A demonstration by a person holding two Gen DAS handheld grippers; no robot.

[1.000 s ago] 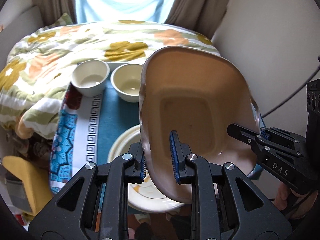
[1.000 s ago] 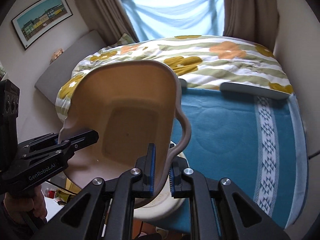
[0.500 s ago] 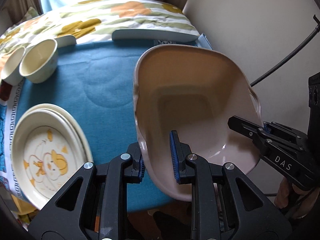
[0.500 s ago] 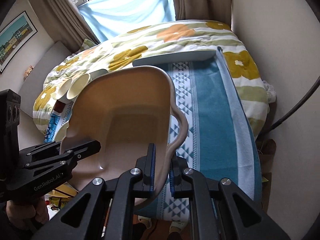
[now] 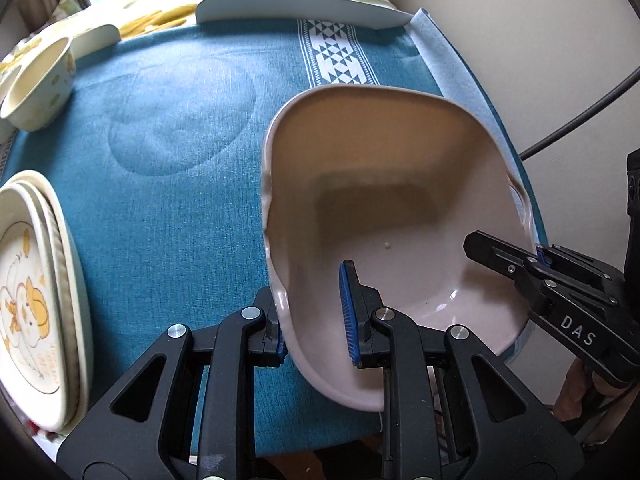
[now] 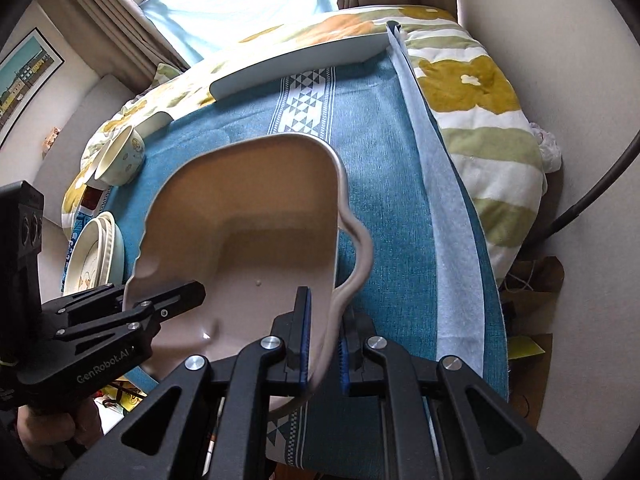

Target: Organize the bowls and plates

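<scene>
A large beige square baking dish with side handles is held between both grippers, low over the right part of the teal cloth. My left gripper is shut on its left wall. My right gripper is shut on its right wall by the handle; the dish also shows in the right wrist view. A stack of cream plates with a cartoon print lies at the left. A small cream bowl stands at the far left, also visible in the right wrist view.
A white table rim runs along the far side, with a floral duvet behind and to the right. A wall and a black cable are close on the right. The cloth's front edge is just below the dish.
The dish, held by both grippers, has moved right and come down closer to the cloth. The plate stack and bowls have slid to the left of view.
</scene>
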